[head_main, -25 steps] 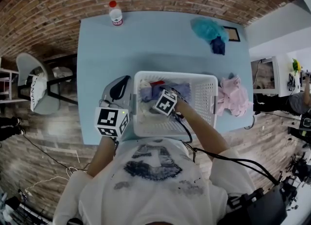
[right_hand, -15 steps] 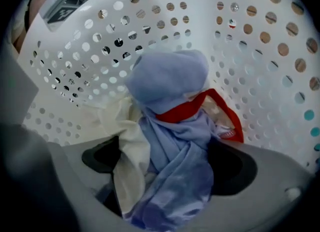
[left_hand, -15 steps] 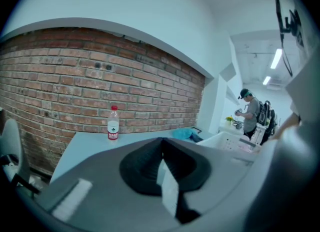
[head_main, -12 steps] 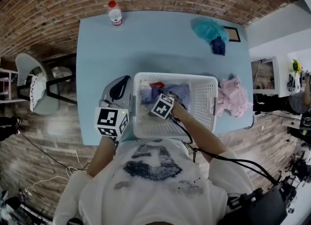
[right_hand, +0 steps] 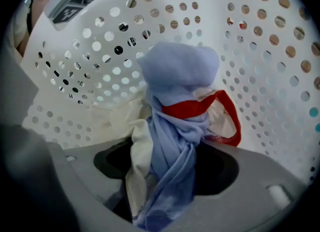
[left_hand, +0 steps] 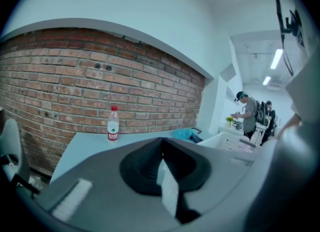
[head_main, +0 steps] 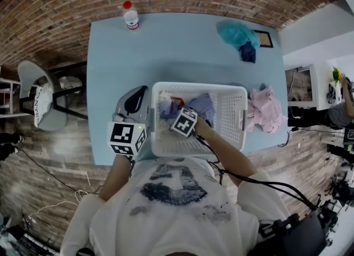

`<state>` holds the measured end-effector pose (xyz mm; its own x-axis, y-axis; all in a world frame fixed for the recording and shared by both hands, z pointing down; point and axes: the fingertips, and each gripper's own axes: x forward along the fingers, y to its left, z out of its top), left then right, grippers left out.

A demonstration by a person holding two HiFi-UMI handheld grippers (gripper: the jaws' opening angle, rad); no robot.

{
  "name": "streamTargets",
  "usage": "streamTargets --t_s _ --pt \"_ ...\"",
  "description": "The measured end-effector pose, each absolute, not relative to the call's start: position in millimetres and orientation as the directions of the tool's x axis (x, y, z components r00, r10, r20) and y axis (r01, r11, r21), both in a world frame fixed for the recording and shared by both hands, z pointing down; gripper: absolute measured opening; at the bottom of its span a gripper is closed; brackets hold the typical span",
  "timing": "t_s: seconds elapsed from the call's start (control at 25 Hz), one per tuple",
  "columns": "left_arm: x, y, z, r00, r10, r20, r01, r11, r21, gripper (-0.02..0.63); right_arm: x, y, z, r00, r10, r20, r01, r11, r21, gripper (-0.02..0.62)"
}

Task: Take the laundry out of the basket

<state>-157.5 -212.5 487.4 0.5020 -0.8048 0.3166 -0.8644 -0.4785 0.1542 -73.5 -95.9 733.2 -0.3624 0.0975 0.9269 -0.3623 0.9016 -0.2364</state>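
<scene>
A white perforated laundry basket [head_main: 235, 118] sits on a pale blue bench [head_main: 166, 50], at the edge nearest you.

Your right tool [right_hand: 162, 186] points steeply down inside the basket, near its left half. Its jaws have just been closing and are now clenched on a pale blue garment [right_hand: 177, 75]. The cloth bunches into a narrow twist where the jaws pinch it, then swells into a rounded lump against the basket's holed wall. A fold of cream cloth [right_hand: 137, 141] is caught in the same pinch, on the left of the blue. A white piece with red trim [right_hand: 220, 110] wraps around the blue garment just past the jaws. All three pieces are still inside the basket.

Your left tool [head_main: 139, 95] is just outside the basket's left wall, pointing roughly level across the bench. Its jaws are together with nothing between them.

A heap of pink clothes [head_main: 264, 108] lies on the bench touching the basket's right wall. Well beyond the basket, towards the far right corner, lies a teal cloth [head_main: 237, 32] with a dark blue piece [head_main: 248, 53] against it. A clear bottle with a red cap [head_main: 131, 15] stands upright well beyond the basket, at the far left edge, by a brick wall [left_hand: 75, 75].
</scene>
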Motion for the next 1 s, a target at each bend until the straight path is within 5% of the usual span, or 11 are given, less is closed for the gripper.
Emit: streamTargets --t_s 0.28,0.64,1.0 --pt "-156 -209 484 0.502 -0.806 0.315 -0.864 -0.479 0.151 -0.009 -65 -90 734 -0.382 0.140 0.913 -0.388 0.872 -0.297 0.252" --pt "-160 -200 480 0.493 -0.812 0.314 -0.870 -0.472 0.145 -0.009 -61 -90 728 -0.414 0.156 0.897 -0.427 0.837 -0.343 0.212" --pt "-156 -192 472 0.503 -0.811 0.300 -0.863 -0.488 0.130 -0.009 -49 -107 696 -0.474 0.037 0.880 -0.487 0.822 -0.297 0.202"
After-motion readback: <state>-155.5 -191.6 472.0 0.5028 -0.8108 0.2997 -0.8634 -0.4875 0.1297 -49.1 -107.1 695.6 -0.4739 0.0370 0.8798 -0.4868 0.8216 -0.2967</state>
